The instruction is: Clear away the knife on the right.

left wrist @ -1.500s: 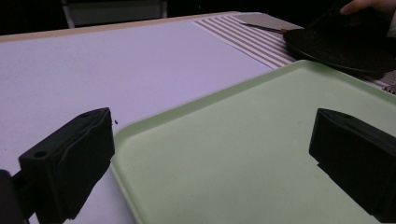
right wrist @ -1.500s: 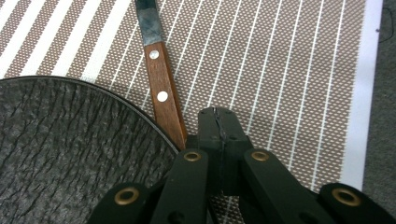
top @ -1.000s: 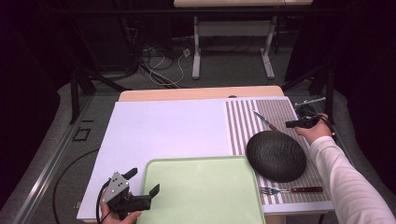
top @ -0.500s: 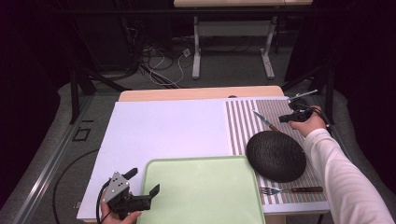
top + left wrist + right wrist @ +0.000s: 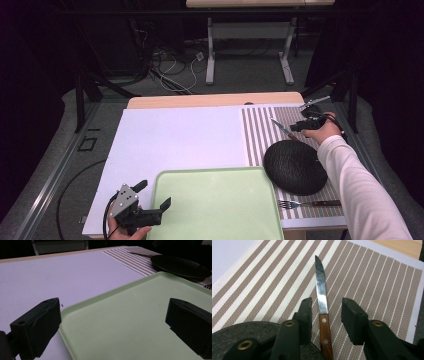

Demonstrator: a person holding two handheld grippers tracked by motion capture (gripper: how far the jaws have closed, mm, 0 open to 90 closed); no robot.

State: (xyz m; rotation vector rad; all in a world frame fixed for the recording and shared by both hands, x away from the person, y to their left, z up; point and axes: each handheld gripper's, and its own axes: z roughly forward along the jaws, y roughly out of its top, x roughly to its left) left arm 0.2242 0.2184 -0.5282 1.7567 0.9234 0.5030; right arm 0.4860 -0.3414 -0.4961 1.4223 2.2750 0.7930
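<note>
Table (image 5: pixel 175 145): a white sheet covers most of the top, with a bare wooden strip visible along the far edge. A brown-and-white striped placemat (image 5: pixel 260 135) occupies the right portion.

Right gripper (image 5: pixel 325 308): held in the person's right hand (image 5: pixel 320 131), white sleeve (image 5: pixel 360 190) reaching in from the lower right of the high view. In the right gripper view the jaws stand part open, one on either side of a knife (image 5: pixel 322 295), at the point where the steel blade joins the riveted wooden handle. A clear gap shows between each jaw and the knife; no contact is seen. The knife lies flat on the placemat, blade pointing away from the gripper, handle end running beside the rim of a dark round plate (image 5: pixel 249 337). In the high view the knife (image 5: pixel 281 128) lies at the far part of the placemat, just beyond the plate (image 5: pixel 295 167).

Left gripper (image 5: pixel 152 197): held low at the near left corner of the table, jaws spread wide and holding nothing. In the left gripper view the two jaws frame the near-left corner of a pale green tray (image 5: pixel 140 322); whether they touch it cannot be told.

Tray: it sits at the near edge, centre, and carries nothing, its right edge close to the plate.

Fork (image 5: pixel 307 203): wooden handle, lying on the near part of the placemat, just right of the tray and in front of the plate
</note>
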